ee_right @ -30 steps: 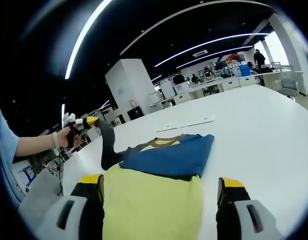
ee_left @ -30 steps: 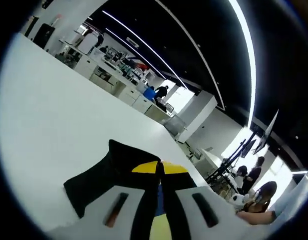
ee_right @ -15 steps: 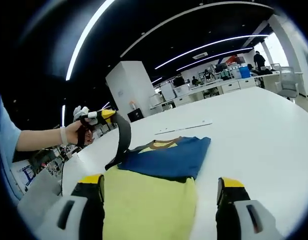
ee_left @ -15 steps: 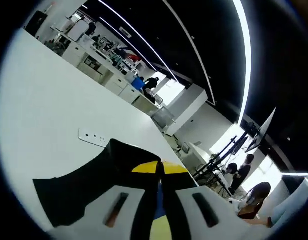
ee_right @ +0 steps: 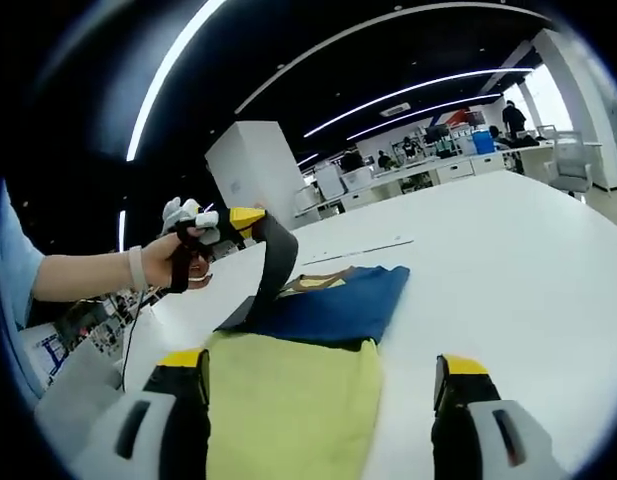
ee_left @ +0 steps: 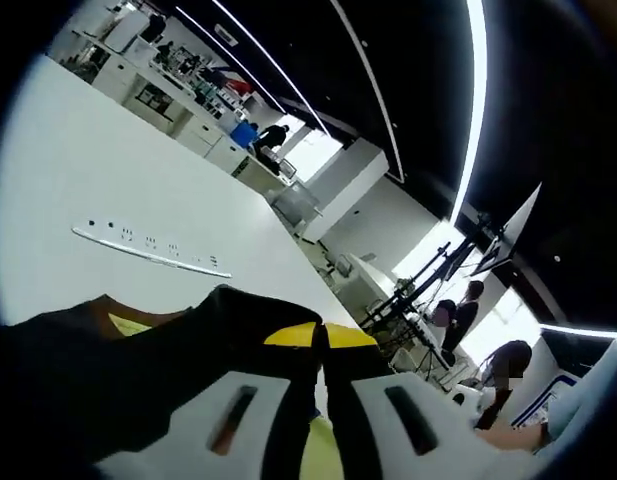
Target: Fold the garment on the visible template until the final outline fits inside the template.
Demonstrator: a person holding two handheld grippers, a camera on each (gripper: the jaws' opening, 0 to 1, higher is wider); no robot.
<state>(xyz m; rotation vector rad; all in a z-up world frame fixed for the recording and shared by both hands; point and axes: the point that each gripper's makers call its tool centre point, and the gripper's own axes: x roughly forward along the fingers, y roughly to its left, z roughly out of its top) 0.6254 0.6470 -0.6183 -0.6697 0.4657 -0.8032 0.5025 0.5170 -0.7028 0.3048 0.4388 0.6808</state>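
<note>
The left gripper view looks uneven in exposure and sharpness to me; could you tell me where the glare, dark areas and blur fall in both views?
Left gripper view: the window behind the standing people is blown out, the white table is bright, and the close black sleeve is dark and soft. Right gripper view: ceiling light strips bow with fisheye distortion; the yellow and blue garment is evenly lit, with the near right gripper fingers slightly blurred.

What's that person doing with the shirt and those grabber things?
A person is folding a shirt on a white table with two hand-held grippers. The left gripper is shut on the shirt's black sleeve and holds it up above the blue part. The right gripper is open, with the yellow part of the shirt lying between its jaws. The fold is not finished.
</note>
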